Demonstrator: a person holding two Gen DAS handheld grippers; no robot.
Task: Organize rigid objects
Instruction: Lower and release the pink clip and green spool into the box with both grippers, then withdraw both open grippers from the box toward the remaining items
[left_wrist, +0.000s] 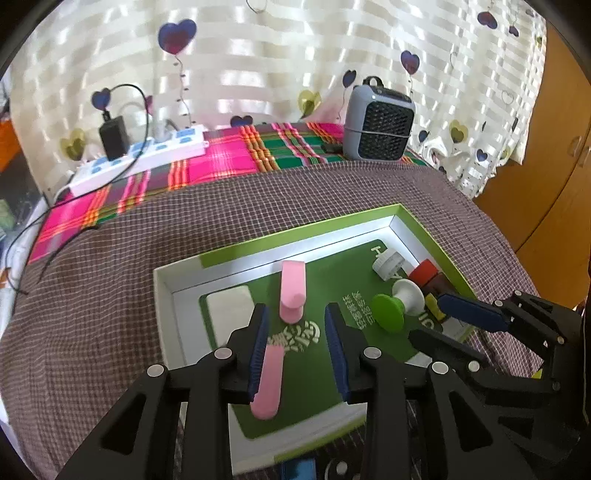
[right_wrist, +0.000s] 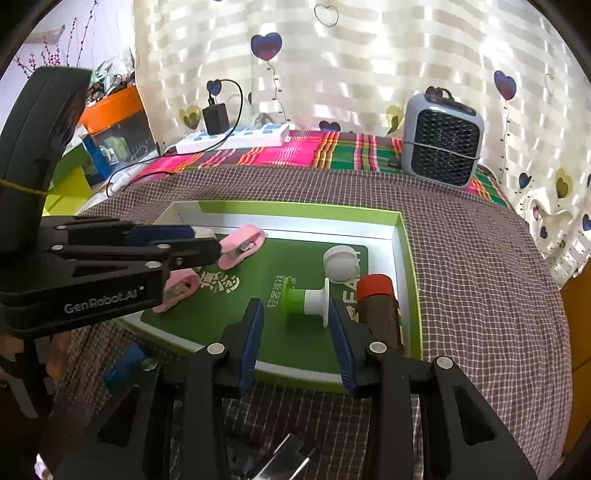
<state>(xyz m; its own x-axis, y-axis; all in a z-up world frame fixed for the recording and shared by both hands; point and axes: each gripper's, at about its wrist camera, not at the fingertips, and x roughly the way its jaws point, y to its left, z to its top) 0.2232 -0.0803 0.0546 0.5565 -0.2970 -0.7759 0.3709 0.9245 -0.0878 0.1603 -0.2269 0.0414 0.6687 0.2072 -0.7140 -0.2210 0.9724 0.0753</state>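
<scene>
While both pairs of tongs hang over the shallow green-and-white box (left_wrist: 417, 225), neither one holds anything. The left gripper (left_wrist: 297, 345) has its jaws parted, with bare green box floor showing between the blue pads (left_wrist: 258, 350). One pink clip (left_wrist: 267, 380) lies against the inner face of its left pad, running back under that finger (whether pad and clip actually touch I cannot tell). A second pink clip (left_wrist: 291, 290) lies just ahead of the fingertips, pointing toward the far wall of the box.

The right gripper (right_wrist: 295, 339) is open as well. A green-and-white spool (right_wrist: 306, 301) lies on its side just ahead of the gap between its pads, not pinched by them. Beyond the spool sits a white ribbed cap (right_wrist: 341, 264), and just ahead of the right finger lies a brown bottle with a red cap (right_wrist: 380, 306), close along the box's right wall.

From the right wrist view, the left gripper reaches in from the left side over the two pink clips. Well beyond both tongs, at the far edge of the checked cloth (right_wrist: 480, 277), stand a small grey heater (right_wrist: 441, 142) and a white power strip (right_wrist: 236, 138).
</scene>
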